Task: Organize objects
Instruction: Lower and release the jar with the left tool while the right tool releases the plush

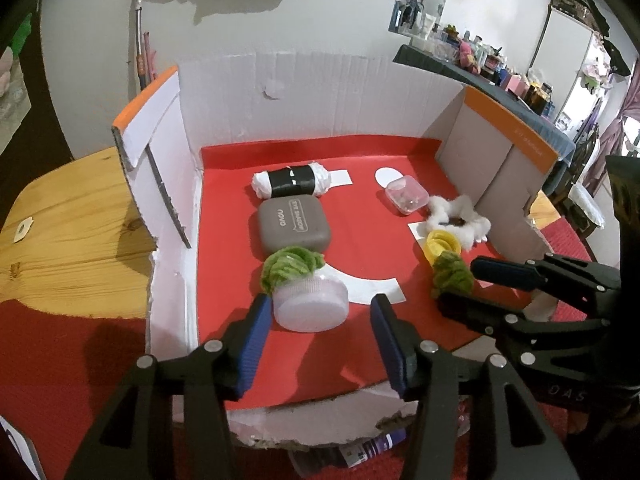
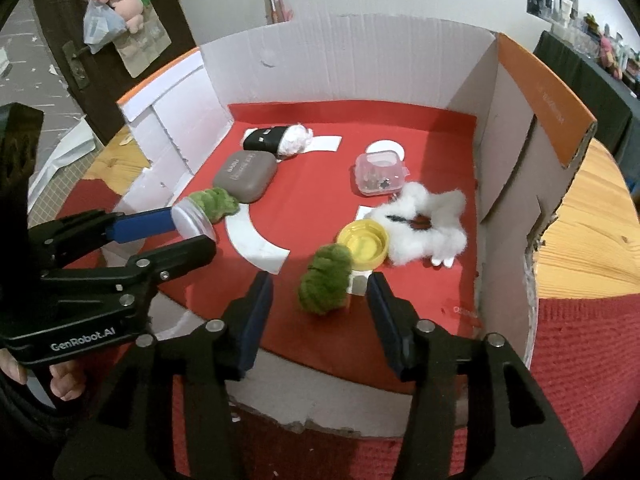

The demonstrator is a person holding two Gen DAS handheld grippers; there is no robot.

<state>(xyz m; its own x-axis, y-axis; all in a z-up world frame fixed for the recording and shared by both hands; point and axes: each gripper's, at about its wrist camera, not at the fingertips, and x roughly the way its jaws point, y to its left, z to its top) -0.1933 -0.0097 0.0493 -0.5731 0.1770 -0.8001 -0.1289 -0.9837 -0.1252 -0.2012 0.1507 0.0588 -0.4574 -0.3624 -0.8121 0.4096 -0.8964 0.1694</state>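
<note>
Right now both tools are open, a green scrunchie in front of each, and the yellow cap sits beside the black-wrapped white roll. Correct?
Not quite. The right wrist view shows the yellow cap beside the white fluffy scrunchie; the black-wrapped white roll lies at the back left. The left tool and right tool are open, each facing a green scrunchie.

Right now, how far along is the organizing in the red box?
Looks done: two rows lie on the red mat, wrapped roll and grey case left, clear box and white scrunchie right. In hand: nothing; both hand-held grippers are open, left around the white jar, right around a green scrunchie. Left: those two.
</note>
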